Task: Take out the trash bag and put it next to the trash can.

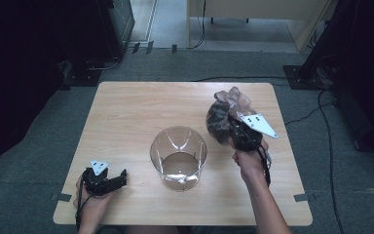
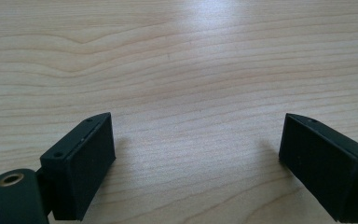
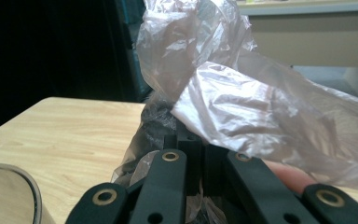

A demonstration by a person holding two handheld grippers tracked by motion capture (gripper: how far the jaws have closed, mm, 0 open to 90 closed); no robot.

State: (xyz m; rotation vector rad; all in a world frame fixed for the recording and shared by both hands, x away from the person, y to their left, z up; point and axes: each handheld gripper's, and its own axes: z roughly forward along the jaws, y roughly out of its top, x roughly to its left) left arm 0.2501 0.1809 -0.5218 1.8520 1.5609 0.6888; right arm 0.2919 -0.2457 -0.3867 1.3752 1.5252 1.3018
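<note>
A crumpled translucent plastic bag with dark contents hangs at the table's right side, pinched in my right gripper. In the right gripper view the bag billows above the gripper, whose jaws are shut on its plastic. A clear round container stands upright and open-topped near the table's middle front; its rim shows at the lower left of the right gripper view. My left gripper rests low at the front left corner, open, with bare wood between its pads.
The light wooden table stands on grey carpet. Dark equipment and cables ring the floor at the left, back and right. A pale cabinet stands behind the table.
</note>
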